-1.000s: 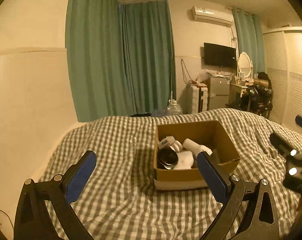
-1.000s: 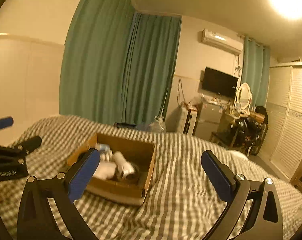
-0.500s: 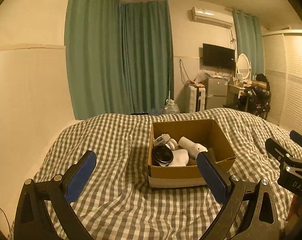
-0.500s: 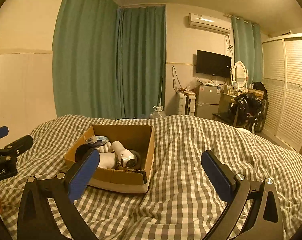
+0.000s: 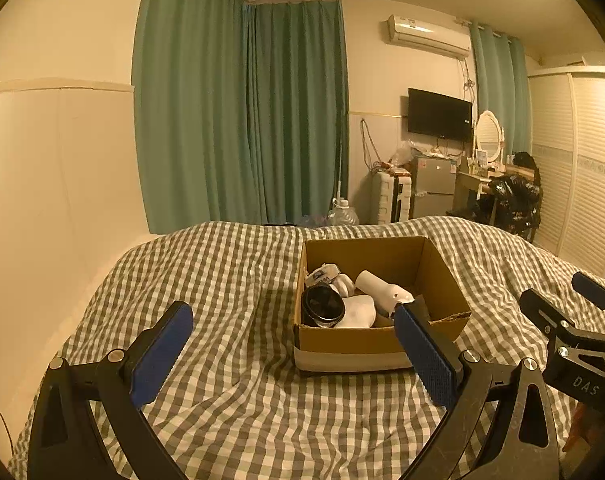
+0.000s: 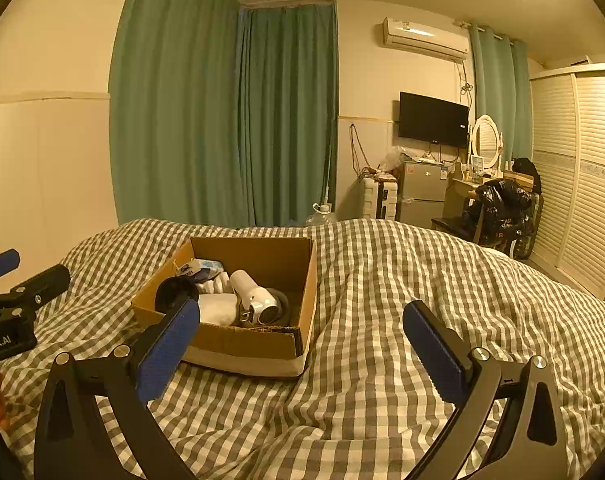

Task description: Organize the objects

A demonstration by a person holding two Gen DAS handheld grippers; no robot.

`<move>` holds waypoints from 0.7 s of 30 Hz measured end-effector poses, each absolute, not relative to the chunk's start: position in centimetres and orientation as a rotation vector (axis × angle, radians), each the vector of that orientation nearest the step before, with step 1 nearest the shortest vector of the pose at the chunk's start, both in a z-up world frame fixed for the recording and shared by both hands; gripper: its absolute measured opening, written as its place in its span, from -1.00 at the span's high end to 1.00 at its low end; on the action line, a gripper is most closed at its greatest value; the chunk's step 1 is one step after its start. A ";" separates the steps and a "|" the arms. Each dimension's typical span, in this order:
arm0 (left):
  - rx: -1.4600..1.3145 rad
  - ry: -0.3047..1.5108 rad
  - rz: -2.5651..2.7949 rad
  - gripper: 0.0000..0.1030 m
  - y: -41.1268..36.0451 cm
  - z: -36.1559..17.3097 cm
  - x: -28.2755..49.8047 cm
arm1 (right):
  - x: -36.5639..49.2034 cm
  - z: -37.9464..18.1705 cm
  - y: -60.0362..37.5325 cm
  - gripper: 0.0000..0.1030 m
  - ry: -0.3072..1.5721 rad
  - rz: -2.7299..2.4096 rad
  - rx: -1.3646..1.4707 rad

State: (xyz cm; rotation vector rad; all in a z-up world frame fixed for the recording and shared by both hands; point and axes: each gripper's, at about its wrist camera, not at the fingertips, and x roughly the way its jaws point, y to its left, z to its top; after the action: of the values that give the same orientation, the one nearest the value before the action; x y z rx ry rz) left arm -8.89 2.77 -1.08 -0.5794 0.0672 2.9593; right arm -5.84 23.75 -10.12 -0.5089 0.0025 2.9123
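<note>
An open cardboard box point(image 5: 446, 276) point(image 6: 302, 280) stands on a checked bed cover point(image 5: 230, 272) point(image 6: 402, 280). In it lie a white hair dryer point(image 5: 382, 289) point(image 6: 254, 300), a round black object point(image 5: 322, 306) point(image 6: 176, 291), a white cloth point(image 5: 358, 312) point(image 6: 218, 308) and a small blue-white packet point(image 6: 200, 267). My left gripper point(image 5: 294, 348) is open and empty, held in front of the box. My right gripper point(image 6: 302, 344) is open and empty, to the right of the box. Each gripper shows at the edge of the other's view: the right one point(image 5: 574, 320), the left one point(image 6: 10, 280).
Green curtains point(image 5: 242, 120) hang behind the bed. A wall TV point(image 5: 438, 114), small fridge point(image 5: 432, 186), dresser with oval mirror point(image 5: 488, 136) and a louvred wardrobe point(image 5: 586, 168) stand at the far right. A cream wall point(image 5: 54, 184) runs along the bed's left side.
Both grippers have pulled back and steadied; the box now sits a little farther off and more central in each view. Both jaws stay open. Box contents have not moved.
</note>
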 end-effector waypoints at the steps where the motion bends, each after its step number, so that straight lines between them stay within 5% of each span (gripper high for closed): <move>1: -0.579 0.068 2.959 -1.00 2.8 -1.1 -8.9 | -5.8 -10.1 23.8 -0.98 0.004 2.910 -0.506; 21: -0.578 0.067 2.966 -1.00 2.8 -1.9 -8.7 | -5.6 -10.2 24.1 -0.98 0.009 2.892 -0.508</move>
State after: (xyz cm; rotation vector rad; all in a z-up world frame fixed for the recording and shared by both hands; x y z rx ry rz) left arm -8.72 2.83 -1.88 -0.5783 0.0670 2.9655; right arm -5.60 24.09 -10.22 -0.5084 0.0088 2.8919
